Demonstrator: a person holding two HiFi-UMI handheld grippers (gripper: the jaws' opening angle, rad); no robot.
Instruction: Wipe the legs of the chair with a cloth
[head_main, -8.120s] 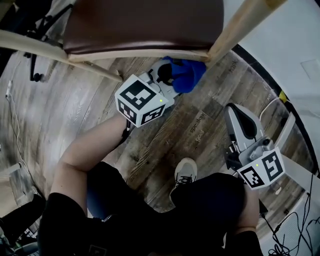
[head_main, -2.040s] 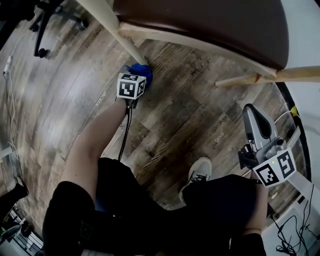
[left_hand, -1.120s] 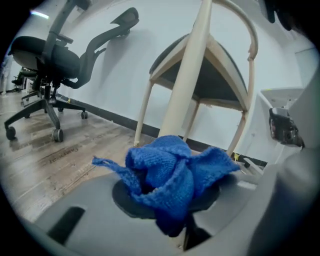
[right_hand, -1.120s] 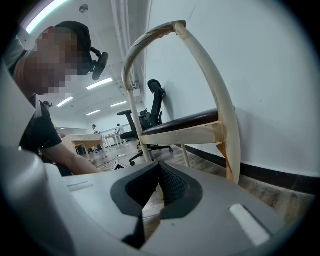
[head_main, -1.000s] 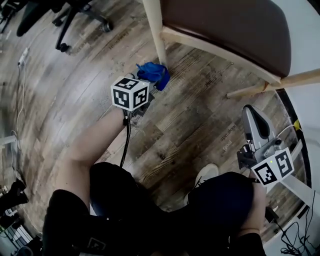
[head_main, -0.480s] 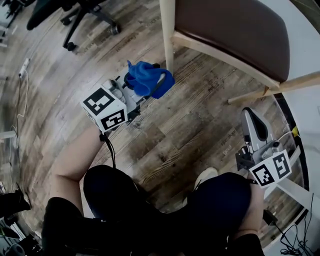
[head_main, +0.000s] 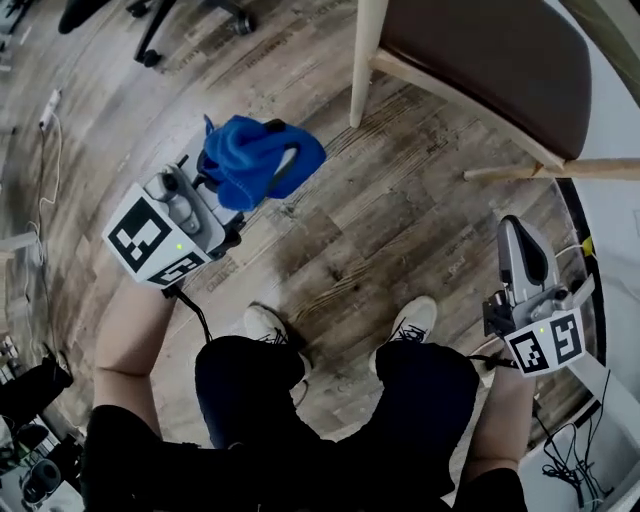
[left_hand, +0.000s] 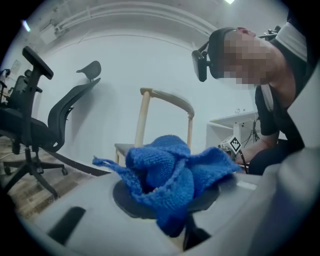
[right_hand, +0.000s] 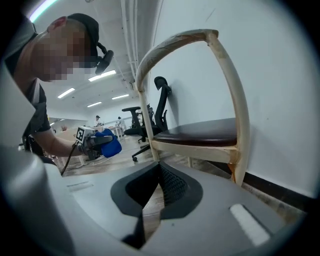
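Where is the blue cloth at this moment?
The cloth is upper left in the head view, clamped in the left gripper, apart from the nearest chair leg to its right.

This looks like an open-plan office or lab. Black swivel office chairs on castor bases stand on grey-brown wood-look plank flooring. Long ceiling strip lights run overhead, the plain white wall is bare, and loose black cables trail across the floor.
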